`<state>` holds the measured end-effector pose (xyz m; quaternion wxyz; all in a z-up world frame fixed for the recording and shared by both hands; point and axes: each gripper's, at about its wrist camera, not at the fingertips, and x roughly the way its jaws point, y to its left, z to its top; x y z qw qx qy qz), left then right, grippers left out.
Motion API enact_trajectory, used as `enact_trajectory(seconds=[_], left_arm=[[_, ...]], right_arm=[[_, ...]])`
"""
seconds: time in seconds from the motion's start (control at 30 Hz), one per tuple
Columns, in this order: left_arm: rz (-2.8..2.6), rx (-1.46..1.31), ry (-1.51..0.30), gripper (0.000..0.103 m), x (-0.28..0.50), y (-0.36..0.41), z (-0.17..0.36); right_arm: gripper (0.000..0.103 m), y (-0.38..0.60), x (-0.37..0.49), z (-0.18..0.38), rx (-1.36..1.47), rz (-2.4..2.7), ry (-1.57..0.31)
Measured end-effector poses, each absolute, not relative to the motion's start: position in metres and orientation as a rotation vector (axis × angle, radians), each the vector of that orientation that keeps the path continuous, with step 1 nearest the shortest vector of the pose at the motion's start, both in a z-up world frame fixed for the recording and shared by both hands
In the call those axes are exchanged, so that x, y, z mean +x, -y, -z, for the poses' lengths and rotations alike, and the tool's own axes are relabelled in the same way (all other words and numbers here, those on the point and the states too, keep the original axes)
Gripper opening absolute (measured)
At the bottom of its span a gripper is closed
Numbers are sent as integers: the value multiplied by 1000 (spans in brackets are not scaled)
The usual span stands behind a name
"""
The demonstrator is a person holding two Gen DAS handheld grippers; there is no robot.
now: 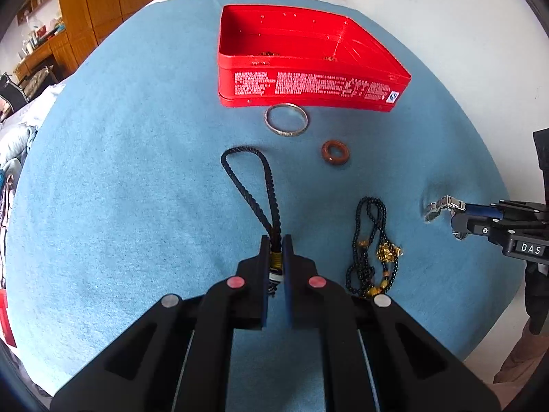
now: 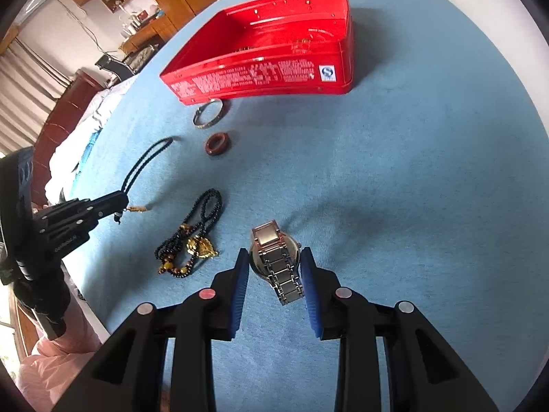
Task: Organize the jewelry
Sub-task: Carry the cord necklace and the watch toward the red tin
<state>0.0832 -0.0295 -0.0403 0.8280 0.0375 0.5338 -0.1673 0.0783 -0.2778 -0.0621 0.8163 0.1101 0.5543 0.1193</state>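
Blue cloth [image 1: 137, 171] over table. Left wrist view: left gripper [image 1: 276, 250] clenched on black cord [image 1: 250, 185], loop running toward 12 o'clock; red tin [image 1: 302, 68] beyond at 12.

Right wrist view: right gripper [image 2: 274, 267] spread, astride watch [image 2: 276, 257], band lengthwise between pads; tin [image 2: 260, 58] at 12.

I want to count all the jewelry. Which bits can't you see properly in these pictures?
- Inside the red box: small gold glints in both views, mostly behind the near wall and too small to name.
- Black cord: in the left view its lower end is hidden between the left gripper fingers.
- Watch: in the right view its face is turned away; in the left view the right gripper covers most of it.
- Box print: too blurred to read.
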Motion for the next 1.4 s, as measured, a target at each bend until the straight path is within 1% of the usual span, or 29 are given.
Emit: enact_trajectory(seconds=[0.47,0.73,0.93,1.17,1.4], left_arm=[[369,54,-1031,5,95,27,-4],[364,58,-927,5,109,38,-43],[355,64,-877,5,136,55,-67],[367,47,-857,5,183,76,-76],[373,31,-897,5,239,94,-61]], right_arm=[[30,289,87,23,243,-240,-1093],[30,290,107,-6,249,-242,-1031],[30,285,134,-31,243,-252,-984],[30,284,178,-49,253,-249,-938],[30,288,234,-33,289,-241,-961]])
